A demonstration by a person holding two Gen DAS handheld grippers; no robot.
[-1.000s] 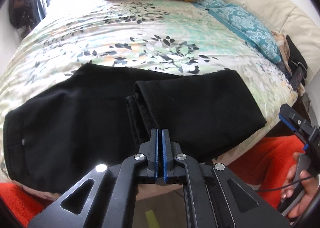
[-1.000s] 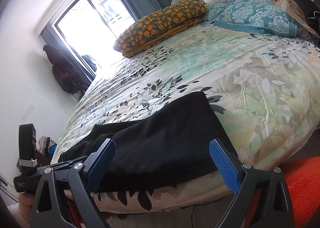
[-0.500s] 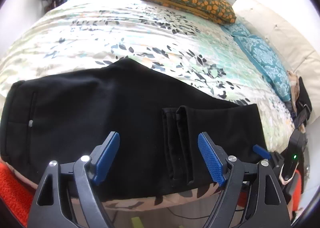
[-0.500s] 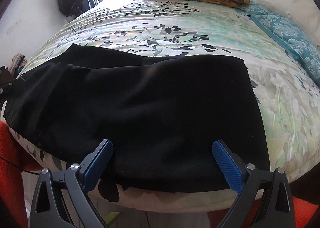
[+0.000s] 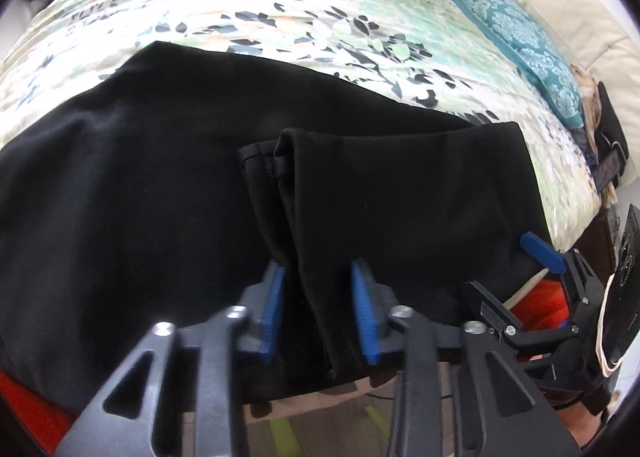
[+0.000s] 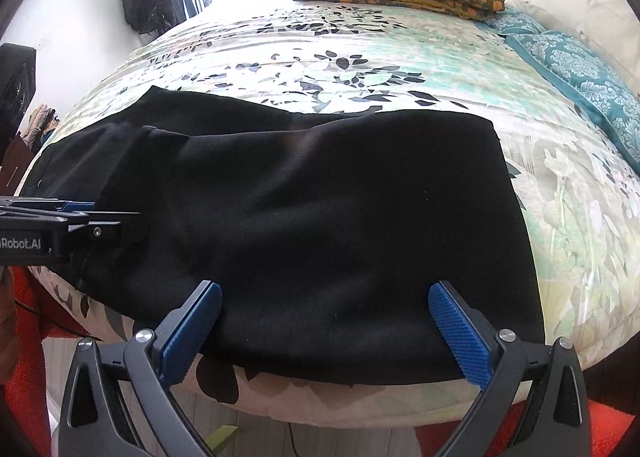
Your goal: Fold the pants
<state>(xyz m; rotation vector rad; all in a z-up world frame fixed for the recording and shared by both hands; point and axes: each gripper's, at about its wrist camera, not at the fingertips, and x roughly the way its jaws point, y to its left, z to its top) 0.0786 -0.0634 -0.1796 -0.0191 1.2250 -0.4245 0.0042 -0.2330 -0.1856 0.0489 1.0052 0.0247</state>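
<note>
I hold a two-finger gripper in each hand at the near edge of a bed [image 6: 400, 69] covered in a floral quilt. Black pants [image 6: 320, 217] lie flat along that edge, their long axis running left to right in front of me, with the leg ends already folded back over the middle. Those hems [image 5: 276, 161] form a short ridge running away from me, directly ahead of my left gripper [image 5: 318, 311]. Its blue pads [image 5: 274, 309] are partly apart and straddle the near end of that ridge; they have not clamped it. My right gripper [image 6: 326, 331] is spread wide, its pads just at the near edge of the folded portion, touching nothing that I can tell. The left gripper is the nearer one to the hems. I judge the next move depends on closing there and carrying the fold sideways along the pants' length.
</note>
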